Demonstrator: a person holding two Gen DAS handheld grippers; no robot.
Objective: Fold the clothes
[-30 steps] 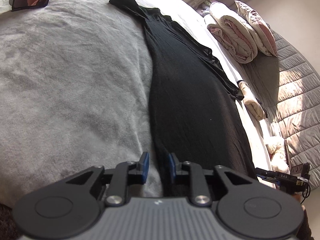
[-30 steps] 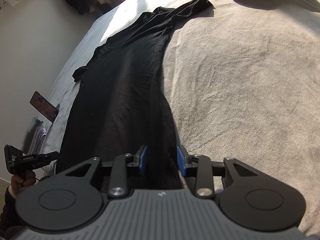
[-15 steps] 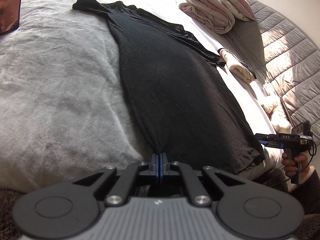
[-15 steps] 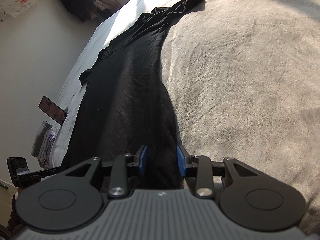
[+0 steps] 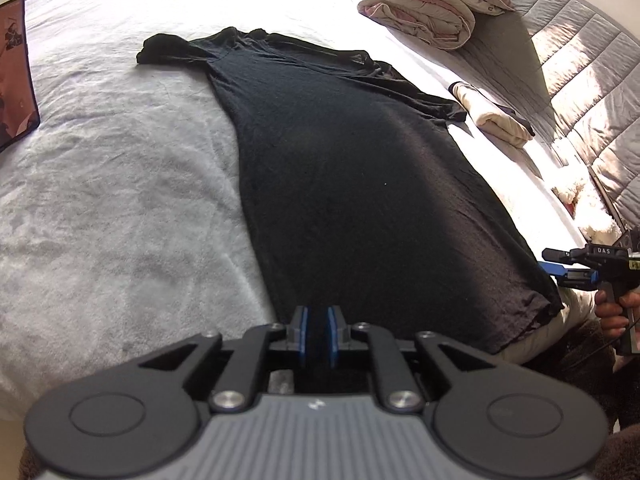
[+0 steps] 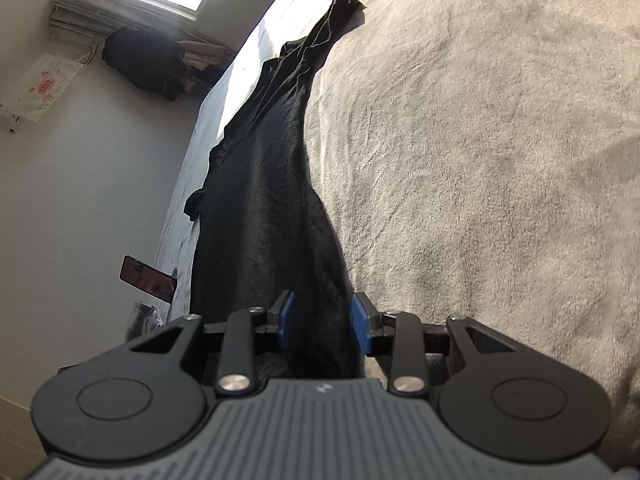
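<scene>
Left gripper [image 5: 315,330], at the lower centre of the left wrist view: its blue pads stand close together with a narrow gap, and dark cloth of the hem seems to sit between them, so you appear to be pinching the near hem corner, though the grip itself is not fully visible. Right gripper [image 6: 322,322], lower centre of the right wrist view: jaws spread, with the other hem edge lying between the pads and not yet clamped.

Black dress [image 5: 344,184]: spread flat and lengthwise on the grey blanket [image 5: 120,200], hem nearest you, sleeves and neckline toward the upper centre of the frame. Folded bedding [image 5: 424,8] lies at the upper right, a folded cream garment [image 5: 496,116] just beside the far sleeve, a phone [image 6: 148,278] at the lower left of the right wrist view.

To do this well, close your right pads squarely on the hem, taking both layers. Match the depth of bite on each side, then keep the hem taut and level between your hands so that the fold line falls straight.
</scene>
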